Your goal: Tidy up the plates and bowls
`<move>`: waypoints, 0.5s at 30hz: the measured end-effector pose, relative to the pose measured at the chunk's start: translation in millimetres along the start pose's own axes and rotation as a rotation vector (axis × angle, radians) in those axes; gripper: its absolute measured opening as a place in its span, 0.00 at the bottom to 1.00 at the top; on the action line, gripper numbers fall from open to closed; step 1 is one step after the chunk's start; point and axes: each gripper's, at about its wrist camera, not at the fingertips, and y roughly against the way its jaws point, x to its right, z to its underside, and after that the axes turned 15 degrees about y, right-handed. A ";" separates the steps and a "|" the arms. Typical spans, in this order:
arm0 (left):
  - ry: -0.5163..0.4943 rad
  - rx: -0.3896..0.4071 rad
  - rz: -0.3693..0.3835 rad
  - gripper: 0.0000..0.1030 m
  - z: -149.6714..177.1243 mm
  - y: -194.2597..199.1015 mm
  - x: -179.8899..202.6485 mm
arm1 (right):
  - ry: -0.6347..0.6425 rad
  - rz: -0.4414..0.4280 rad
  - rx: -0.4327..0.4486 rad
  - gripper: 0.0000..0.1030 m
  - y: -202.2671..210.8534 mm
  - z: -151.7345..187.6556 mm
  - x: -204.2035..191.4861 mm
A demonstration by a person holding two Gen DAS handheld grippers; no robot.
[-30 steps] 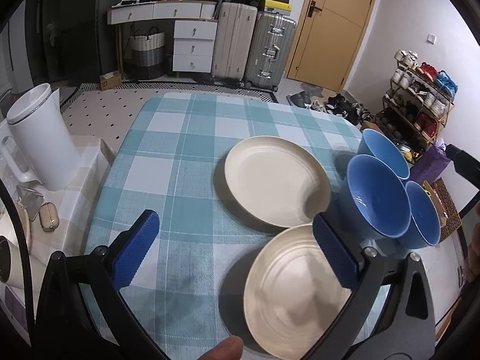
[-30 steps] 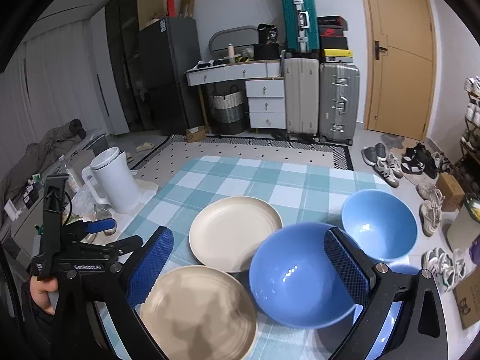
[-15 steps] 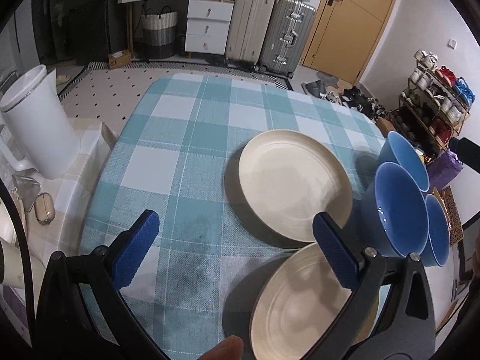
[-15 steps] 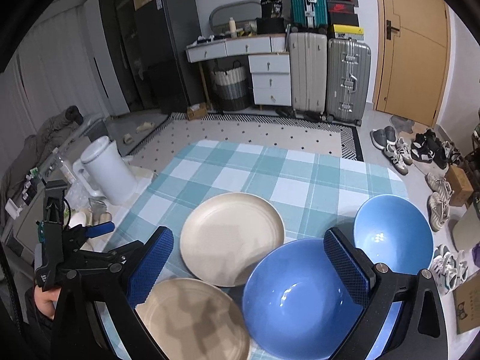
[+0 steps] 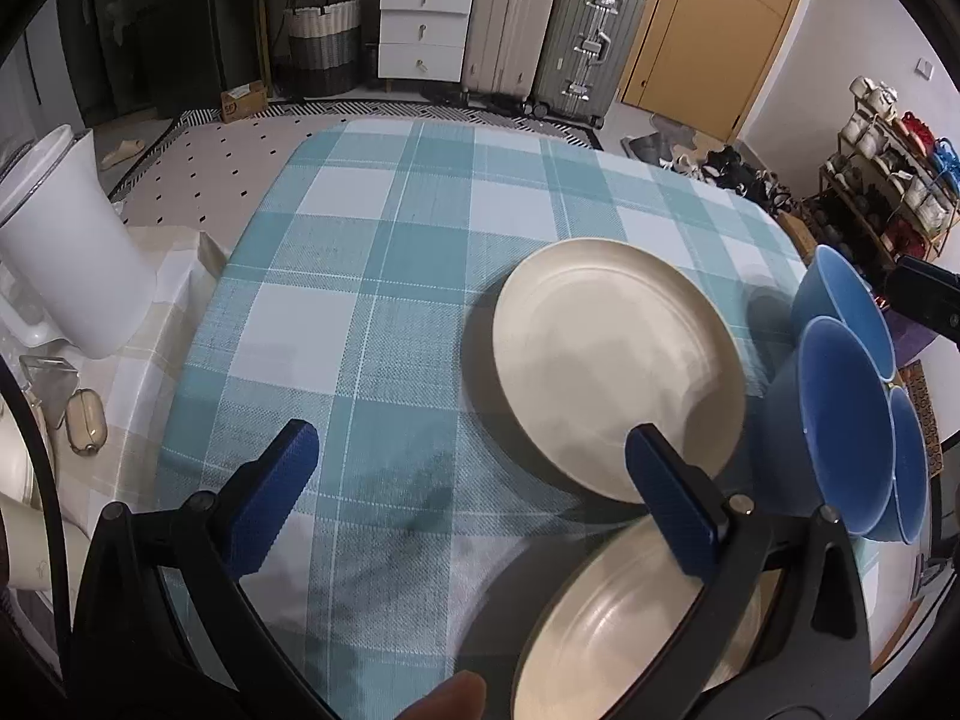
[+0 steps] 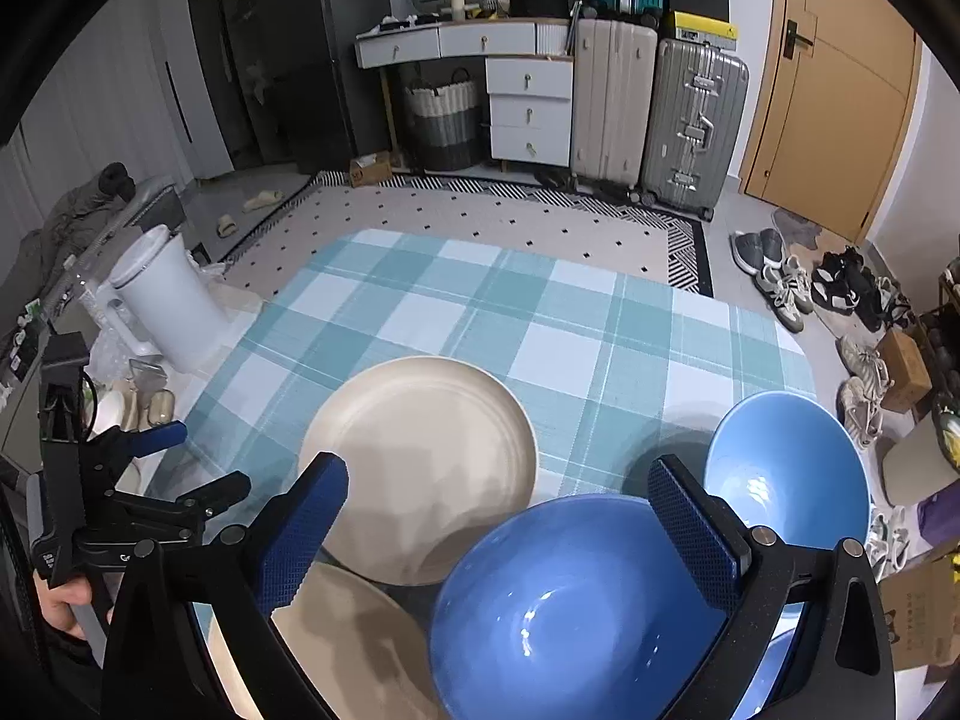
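Both tools wide open, holding nothing: left tool [image 5: 468, 480] above near cream plate [image 5: 612, 630], right tool [image 6: 498, 522] over near blue bowl [image 6: 576, 612].

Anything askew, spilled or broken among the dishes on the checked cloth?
Nothing stands out. Both cream plates lie flat and the blue bowls stand upright, unchipped; the tablecloth looks dry.

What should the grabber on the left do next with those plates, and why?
Probably lower the left gripper onto the rim of the near plate and close. It is open and empty, nothing is stacked yet, and that cream plate sits just under its right finger, beside the far plate it could go onto. The right gripper hovers open over the blue bowls.
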 end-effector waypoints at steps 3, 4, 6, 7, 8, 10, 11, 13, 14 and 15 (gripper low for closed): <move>0.000 -0.018 -0.003 0.99 -3.6 -10.2 0.2 | 0.001 -0.003 -0.030 0.99 -13.4 -3.5 5.3; 0.001 -0.023 -0.005 0.99 -4.9 -14.3 0.5 | 0.001 -0.002 -0.039 0.99 -17.4 -4.2 7.1; 0.003 -0.036 -0.008 0.99 -6.3 -22.7 1.3 | -0.001 -0.003 -0.058 0.99 -27.1 -5.5 10.9; 0.004 -0.041 -0.009 0.99 -6.7 -26.1 1.8 | -0.002 -0.005 -0.066 0.99 -30.8 -5.7 12.4; 0.006 -0.047 -0.012 0.99 -7.1 -30.3 2.6 | -0.003 -0.010 -0.075 0.99 -36.1 -6.2 14.6; 0.007 -0.060 -0.017 0.99 -7.5 -38.3 3.3 | -0.004 -0.019 -0.097 0.99 -45.7 -6.5 17.6; 0.008 -0.067 -0.018 0.99 -7.7 -42.4 3.4 | -0.004 -0.029 -0.114 0.99 -51.7 -6.3 18.9; 0.007 -0.080 -0.019 0.99 -7.5 -49.9 3.9 | -0.004 -0.040 -0.146 0.99 -63.2 -5.2 20.5; 0.007 -0.084 -0.021 0.99 -7.3 -52.7 3.8 | -0.002 -0.043 -0.159 0.99 -68.9 -4.7 20.9; 0.009 -0.088 -0.021 0.99 -7.2 -55.6 3.4 | -0.001 -0.053 -0.176 0.99 -76.2 -3.9 21.1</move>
